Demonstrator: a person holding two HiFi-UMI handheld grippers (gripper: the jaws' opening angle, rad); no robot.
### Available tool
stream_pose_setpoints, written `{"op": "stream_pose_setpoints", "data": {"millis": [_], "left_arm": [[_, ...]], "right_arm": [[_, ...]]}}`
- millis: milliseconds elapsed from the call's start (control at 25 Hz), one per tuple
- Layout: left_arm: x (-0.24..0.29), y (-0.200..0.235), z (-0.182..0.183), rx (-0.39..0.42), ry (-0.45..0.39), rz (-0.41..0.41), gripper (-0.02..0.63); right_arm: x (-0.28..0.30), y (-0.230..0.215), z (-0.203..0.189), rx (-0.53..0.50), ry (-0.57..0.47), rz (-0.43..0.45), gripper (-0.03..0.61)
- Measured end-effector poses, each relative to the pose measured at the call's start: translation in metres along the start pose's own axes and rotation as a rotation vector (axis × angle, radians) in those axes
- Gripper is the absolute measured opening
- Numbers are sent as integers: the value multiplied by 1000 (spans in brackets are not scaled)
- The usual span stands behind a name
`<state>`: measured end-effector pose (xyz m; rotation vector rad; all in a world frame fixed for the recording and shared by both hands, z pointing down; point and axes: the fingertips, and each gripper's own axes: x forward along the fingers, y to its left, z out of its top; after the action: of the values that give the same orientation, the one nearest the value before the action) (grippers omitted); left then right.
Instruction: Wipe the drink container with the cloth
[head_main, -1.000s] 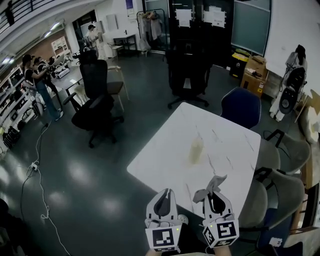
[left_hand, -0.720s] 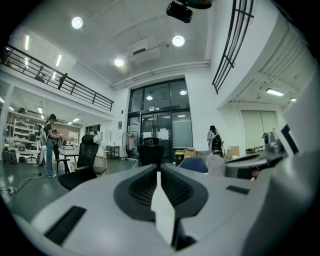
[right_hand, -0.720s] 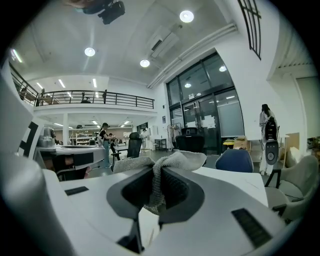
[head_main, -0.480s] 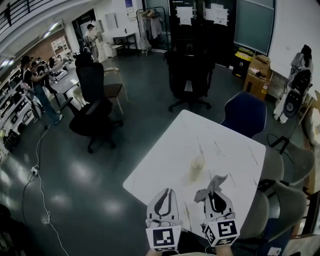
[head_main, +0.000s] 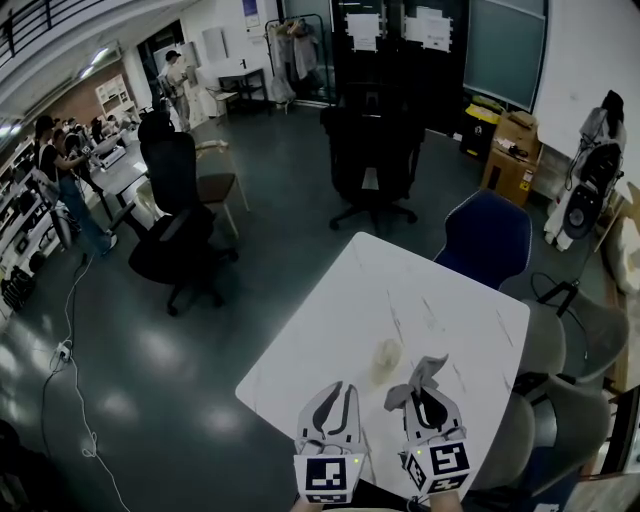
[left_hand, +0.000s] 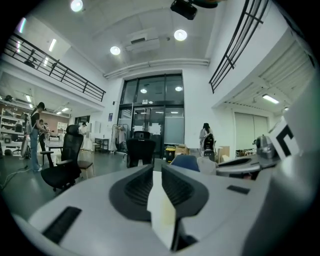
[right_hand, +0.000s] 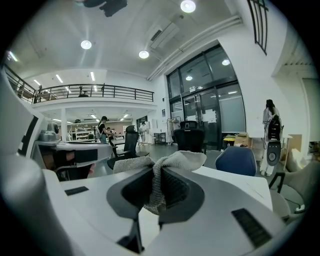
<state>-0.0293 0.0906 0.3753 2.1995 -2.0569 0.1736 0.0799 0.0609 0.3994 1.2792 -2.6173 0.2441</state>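
The right hand-held gripper (right_hand: 157, 169) pinches a knitted cloth (right_hand: 180, 158) (bunched, floppy).

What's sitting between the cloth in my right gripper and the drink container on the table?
Nothing visible. The cloth, clamped in the jaws of the right gripper, is just right of the drink container, with only bare table between them. The left gripper is off to the side.

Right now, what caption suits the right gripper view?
Right tool clamps a grey knitted cloth over the white table.

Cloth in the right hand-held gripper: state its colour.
Pale grey cloth, clearest in the right gripper view.
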Motion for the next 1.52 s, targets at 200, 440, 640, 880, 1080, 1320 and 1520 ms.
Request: {"op": "stream_pose_setpoints", "data": {"millis": [200, 440, 640, 880, 1080, 1320, 1520], "left_arm": [[21, -2, -6, 11, 13, -62, 31], [46, -6, -13, 19, 47, -169, 36], [65, -7, -19, 29, 76, -279, 80], [86, -13, -40, 63, 123, -413, 116], [97, -19, -49, 52, 151, -507, 159], [107, -33, -55, 71, 165, -616, 217], [113, -43, -62, 97, 190, -687, 239]], "right_arm": [[13, -11, -10, 3, 35, -19, 44], [30, -18, -16, -12, 78, -41, 44], [43, -20, -23, -24, 126, -77, 44], [57, -20, -41, -52, 192, -89, 44], [67, -20, -42, -60, 230, -82, 44], [73, -21, -49, -69, 271, -60, 44], [75, -19, -57, -89, 321, -31, 44]]}}
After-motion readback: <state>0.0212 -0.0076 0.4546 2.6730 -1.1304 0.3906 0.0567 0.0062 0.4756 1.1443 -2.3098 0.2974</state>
